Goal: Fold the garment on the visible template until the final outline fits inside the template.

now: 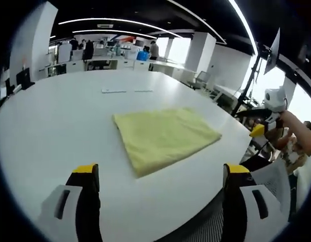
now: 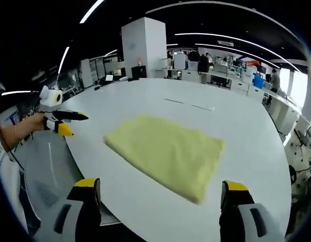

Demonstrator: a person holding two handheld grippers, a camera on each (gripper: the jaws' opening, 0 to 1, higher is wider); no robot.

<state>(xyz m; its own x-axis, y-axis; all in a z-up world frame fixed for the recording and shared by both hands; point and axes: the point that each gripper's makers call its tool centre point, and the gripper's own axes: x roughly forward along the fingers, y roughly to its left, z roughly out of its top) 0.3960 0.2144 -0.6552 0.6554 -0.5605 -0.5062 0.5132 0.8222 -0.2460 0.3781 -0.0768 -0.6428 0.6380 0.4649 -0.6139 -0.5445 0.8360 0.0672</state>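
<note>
A yellow garment (image 1: 165, 136) lies folded into a rough rectangle on the white table (image 1: 54, 126). My left gripper (image 1: 160, 174) hangs above the near table edge, short of the cloth, its yellow-tipped jaws wide apart with nothing between them. At the right, off the table edge, a hand holds the right gripper (image 1: 261, 128). From the other side, the garment (image 2: 168, 154) lies flat ahead of my right gripper (image 2: 160, 187), which is open and holds nothing. The left gripper (image 2: 64, 123) shows at the left with its jaws spread, held by a hand.
Two thin pale strips (image 1: 126, 91) lie on the table beyond the cloth. A monitor on a stand (image 1: 268, 55) rises off the right edge. A white pillar (image 2: 143, 48) and office desks with people (image 1: 95, 50) stand far behind. A chair (image 2: 44, 171) sits below the table edge.
</note>
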